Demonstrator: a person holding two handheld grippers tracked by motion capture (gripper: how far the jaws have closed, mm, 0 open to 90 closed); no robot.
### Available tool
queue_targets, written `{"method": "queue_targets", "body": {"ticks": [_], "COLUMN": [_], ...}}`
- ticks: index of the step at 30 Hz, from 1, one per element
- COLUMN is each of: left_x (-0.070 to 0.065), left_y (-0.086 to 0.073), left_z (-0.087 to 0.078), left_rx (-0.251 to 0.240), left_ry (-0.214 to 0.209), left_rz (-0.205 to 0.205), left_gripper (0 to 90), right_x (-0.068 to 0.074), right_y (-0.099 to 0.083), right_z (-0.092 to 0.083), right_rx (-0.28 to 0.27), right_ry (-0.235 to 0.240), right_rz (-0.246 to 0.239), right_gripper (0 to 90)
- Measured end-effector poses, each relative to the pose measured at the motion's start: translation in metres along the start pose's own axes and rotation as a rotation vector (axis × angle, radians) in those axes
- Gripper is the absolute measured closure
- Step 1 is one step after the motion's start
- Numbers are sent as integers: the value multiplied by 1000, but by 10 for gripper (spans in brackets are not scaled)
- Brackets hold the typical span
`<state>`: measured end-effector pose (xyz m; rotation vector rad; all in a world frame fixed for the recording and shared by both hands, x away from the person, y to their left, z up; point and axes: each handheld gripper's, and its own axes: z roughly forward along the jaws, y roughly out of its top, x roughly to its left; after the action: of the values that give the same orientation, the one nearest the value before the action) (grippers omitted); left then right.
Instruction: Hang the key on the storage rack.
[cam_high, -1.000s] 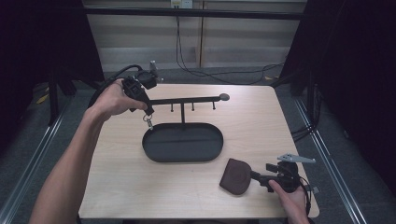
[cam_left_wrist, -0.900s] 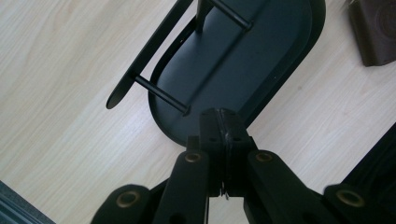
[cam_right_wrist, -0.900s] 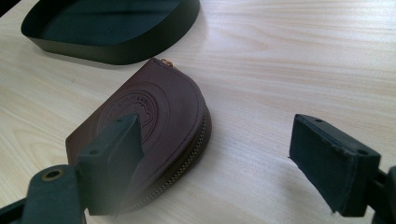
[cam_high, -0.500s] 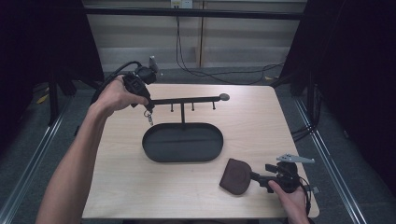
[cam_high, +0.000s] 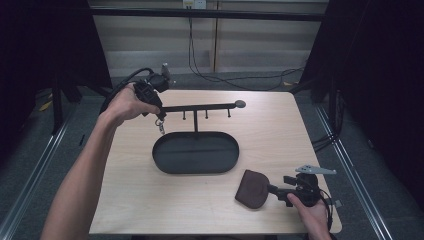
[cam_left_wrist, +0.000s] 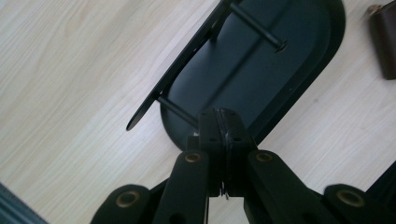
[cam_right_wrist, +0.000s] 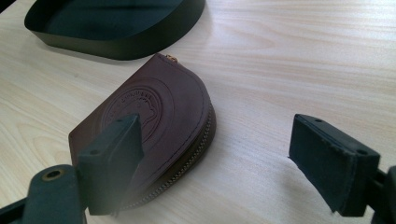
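Note:
My left gripper (cam_high: 157, 115) is held above the table by the left end of the black rack's bar (cam_high: 200, 107). Its jaws are shut on a key ring, and a small key (cam_high: 161, 126) dangles below them. In the left gripper view the shut gripper (cam_left_wrist: 220, 123) looks down on the bar (cam_left_wrist: 182, 60) and the oval tray (cam_left_wrist: 289, 79). A brown leather pouch (cam_high: 251, 189) lies flat near the front right. My right gripper (cam_high: 274, 190) rests just right of it, open. In the right gripper view the pouch (cam_right_wrist: 159, 116) lies behind the left jaw of that gripper (cam_right_wrist: 219, 140), and nothing is pinched.
The black oval tray (cam_high: 159, 160) stands mid-table, with a post carrying the bar and three short hooks (cam_high: 206, 116). Its wall (cam_right_wrist: 116, 44) lies beyond the pouch. Bare wood surrounds it. The table's front edge runs close behind my right hand (cam_high: 312, 215).
The left gripper with the dangling key has shifted slightly away from the tray toward the bar's left end. The right gripper and the pouch have stayed put.

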<state>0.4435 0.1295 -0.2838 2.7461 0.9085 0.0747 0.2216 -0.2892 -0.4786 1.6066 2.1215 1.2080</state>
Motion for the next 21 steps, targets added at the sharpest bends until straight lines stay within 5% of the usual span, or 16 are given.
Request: {"method": "queue_targets", "body": {"ticks": [9, 21], "left_x": [4, 2], "left_y": [-4, -17], "left_z": [4, 2], "left_rx": [-18, -36], "left_ry": [15, -15], "left_rz": [-36, -41], "left_gripper": [880, 781], "right_x": [0, 1], "right_y": [0, 1], "right_z": [0, 2], "right_rx": [-5, 3], "right_ry": [-2, -6], "right_rz": [4, 4], "right_gripper": [170, 170]}}
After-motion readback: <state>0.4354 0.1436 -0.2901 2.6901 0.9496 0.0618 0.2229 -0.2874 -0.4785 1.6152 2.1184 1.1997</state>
